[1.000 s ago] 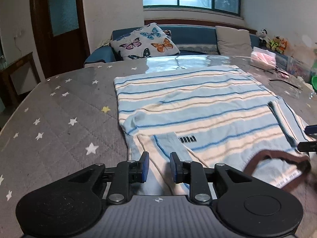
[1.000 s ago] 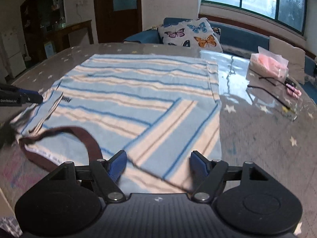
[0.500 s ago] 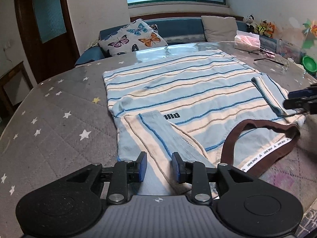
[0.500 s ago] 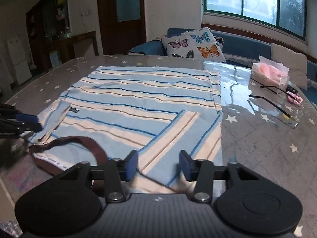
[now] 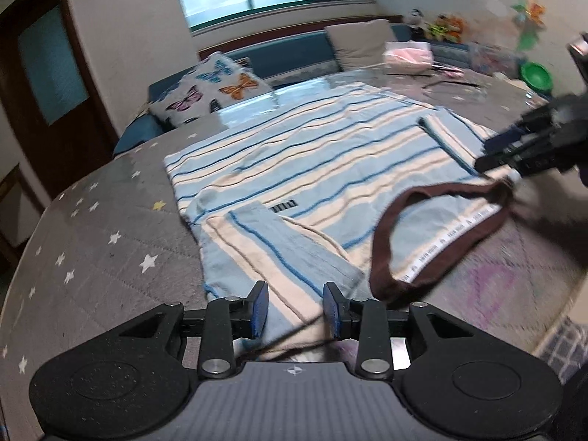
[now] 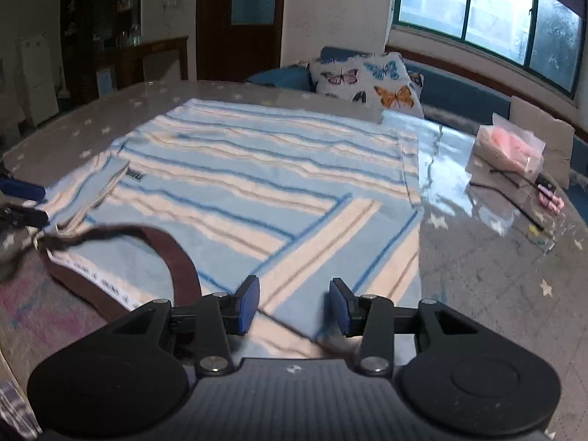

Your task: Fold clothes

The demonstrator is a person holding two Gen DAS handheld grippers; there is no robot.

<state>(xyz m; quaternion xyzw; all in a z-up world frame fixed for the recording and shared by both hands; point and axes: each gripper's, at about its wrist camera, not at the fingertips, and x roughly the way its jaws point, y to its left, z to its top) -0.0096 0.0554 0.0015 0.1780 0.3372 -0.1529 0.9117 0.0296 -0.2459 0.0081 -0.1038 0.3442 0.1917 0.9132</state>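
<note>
My light-blue and cream striped knit shirt [image 5: 330, 161] lies flat on the grey star-patterned tabletop [image 5: 92, 242], its brown-trimmed collar [image 5: 433, 235] at four o'clock from the left tongs [image 5: 295, 310]. Their pads are parting, a folded sleeve edge lying loose between them. My right tongs [image 6: 294, 303] stand partly apart over the other sleeve's hem, pads clear of the cloth.

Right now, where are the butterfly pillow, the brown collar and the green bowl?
White butterfly-print pillow [image 6: 371, 79], right wrist view, its front.
Brown knit shirt collar [image 5: 382, 246], left wrist view, left band.
Round green bowl [image 5: 535, 75], left wrist view, its rim.
</note>
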